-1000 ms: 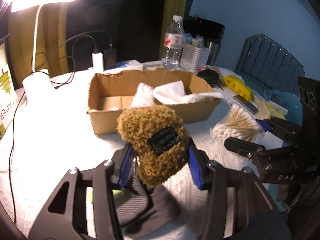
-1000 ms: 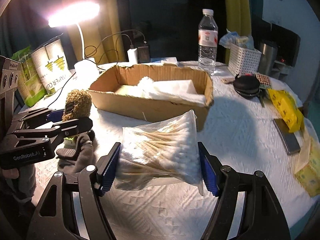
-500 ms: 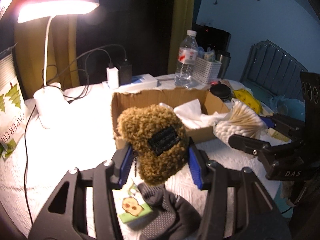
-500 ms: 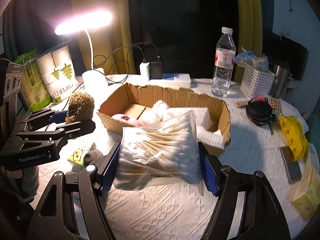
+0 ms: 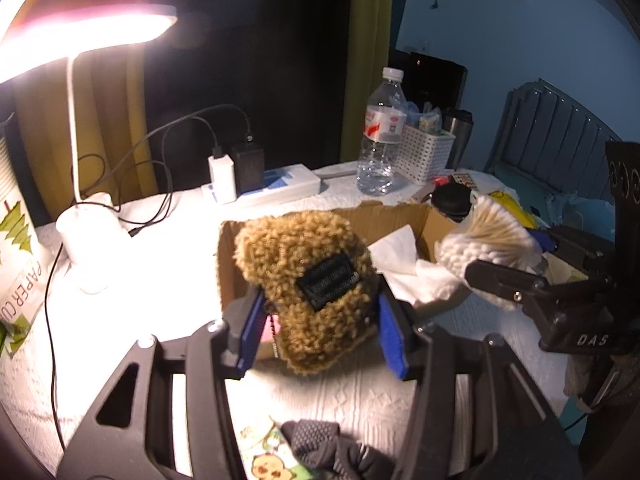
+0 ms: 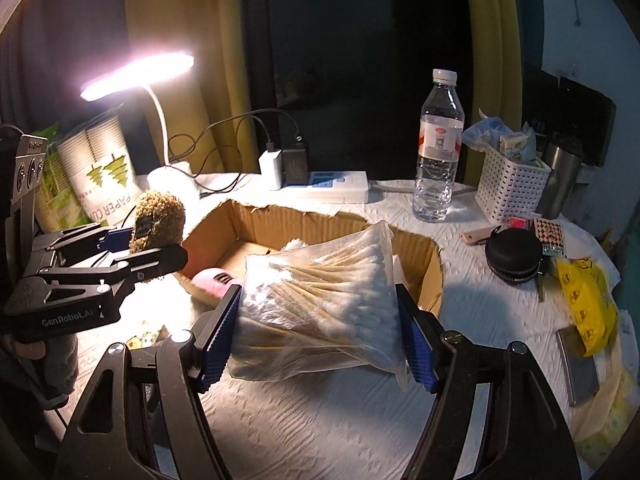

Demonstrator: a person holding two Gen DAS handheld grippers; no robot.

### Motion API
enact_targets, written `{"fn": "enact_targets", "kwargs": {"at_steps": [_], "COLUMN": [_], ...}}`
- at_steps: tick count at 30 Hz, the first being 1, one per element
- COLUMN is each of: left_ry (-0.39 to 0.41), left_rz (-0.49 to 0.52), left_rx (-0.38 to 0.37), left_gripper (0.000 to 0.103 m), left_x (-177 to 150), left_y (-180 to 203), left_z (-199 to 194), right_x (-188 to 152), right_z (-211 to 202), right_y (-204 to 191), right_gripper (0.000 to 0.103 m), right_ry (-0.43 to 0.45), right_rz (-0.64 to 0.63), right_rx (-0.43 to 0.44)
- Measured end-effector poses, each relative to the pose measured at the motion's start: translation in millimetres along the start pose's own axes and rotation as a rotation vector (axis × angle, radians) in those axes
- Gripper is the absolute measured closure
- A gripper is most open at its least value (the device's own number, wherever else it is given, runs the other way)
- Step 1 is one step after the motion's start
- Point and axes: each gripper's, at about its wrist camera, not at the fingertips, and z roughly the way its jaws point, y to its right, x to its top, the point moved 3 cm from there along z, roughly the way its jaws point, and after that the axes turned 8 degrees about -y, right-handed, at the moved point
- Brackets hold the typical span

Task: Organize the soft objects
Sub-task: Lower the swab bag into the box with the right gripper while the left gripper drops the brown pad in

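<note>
Curly golden-brown plush pouch [image 5: 308, 280] with a black label; clear bag of white-tipped, tan-stemmed cotton swabs [image 6: 320, 300]; plain brown cardboard box [image 6: 256, 220] holding a pink item [image 6: 214, 282] and white tissue [image 5: 396, 252]. Black grippers carry blue ribbed pads [image 6: 218, 340]. White embossed tablecloth [image 6: 320, 420]; white lattice basket [image 6: 508, 184]; yellow printed packet [image 6: 584, 300]; white lamp [image 6: 160, 176]; olive-yellow curtain [image 6: 488, 40].

Left tongs [image 5: 318, 330] clamping curly brown pouch [image 5: 308, 288] (black label), cardboard box [image 5: 434, 220] behind
</note>
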Motion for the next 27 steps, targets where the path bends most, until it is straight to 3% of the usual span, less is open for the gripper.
{"fn": "enact_targets", "kwargs": {"at_steps": [15, 17, 19, 27], "left_ry": [-0.050, -0.055, -0.053, -0.052], "left_rz": [-0.012, -0.017, -0.026, -0.033], "left_rx": [-0.002, -0.005, -0.013, -0.004], "left_gripper": [0.049, 0.043, 0.027, 0.025], "left_x": [24.2, 26.2, 27.3, 27.5], "left_y": [4.5, 5.7, 5.6, 5.3], "left_z": [52.3, 58.0, 61.3, 61.0], "right_x": [21.3, 22.5, 23.1, 20.1], "right_z": [38.3, 43.2, 46.8, 51.1], "right_y": [34.5, 40.3, 44.4, 55.6], "right_gripper": [0.028, 0.028, 0.028, 0.027], "right_ry": [0.001, 0.001, 0.000, 0.001], "right_rz": [0.042, 0.050, 0.057, 0.083], "right_rx": [0.007, 0.006, 0.005, -0.017]}}
